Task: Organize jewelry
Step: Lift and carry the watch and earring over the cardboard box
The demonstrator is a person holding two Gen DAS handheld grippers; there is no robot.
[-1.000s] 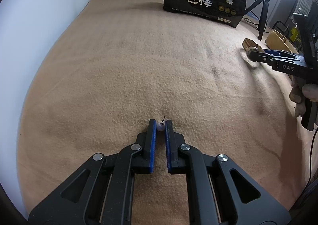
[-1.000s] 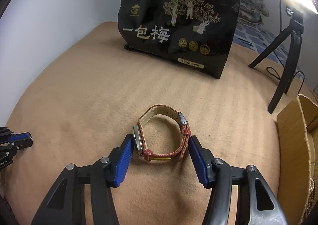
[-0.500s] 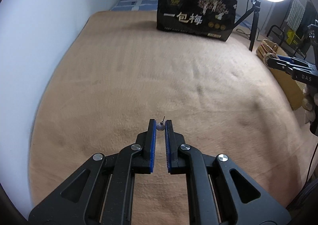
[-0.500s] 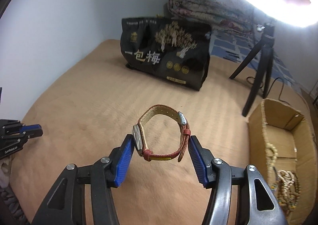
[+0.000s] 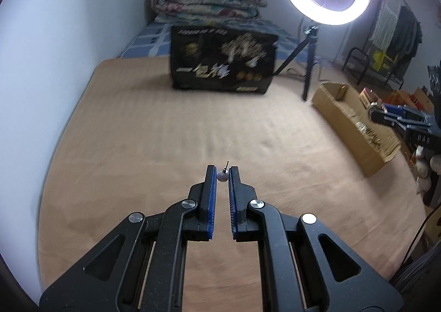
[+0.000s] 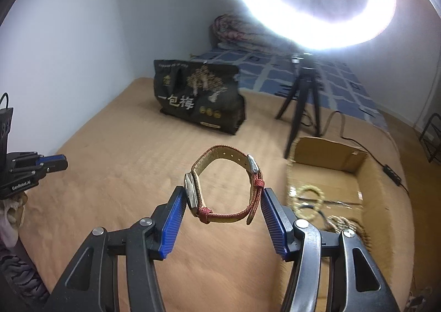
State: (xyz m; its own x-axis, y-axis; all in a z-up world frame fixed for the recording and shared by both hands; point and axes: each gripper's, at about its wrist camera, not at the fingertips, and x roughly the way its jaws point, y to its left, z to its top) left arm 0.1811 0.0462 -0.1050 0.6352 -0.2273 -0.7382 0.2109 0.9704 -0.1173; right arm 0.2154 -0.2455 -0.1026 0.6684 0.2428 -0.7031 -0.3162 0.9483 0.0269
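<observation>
The right gripper (image 6: 222, 201) is clamped on a red-strapped wristwatch (image 6: 224, 188), held clear above the tan blanket (image 6: 115, 174). The watch case presses against the left pad and the buckled strap against the right, so the loop's long axis runs straight across the jaws, with the far end of the loop jutting ahead of the tips. The open cardboard box (image 6: 383, 196) lies ahead and to the right of these jaws, with beaded strands inside — blurred, so their exact kind is hard to tell.

The left gripper (image 5: 222, 174) is pinched nearly closed on a small pearl earring (image 5: 222, 175) at the very tips, its post pointing up and forward. From those jaws the box (image 5: 344, 122) sits well off to the right, beyond the other gripper (image 5: 377, 112).

So the right hand looks nearer — likely the watch drops in first.
</observation>
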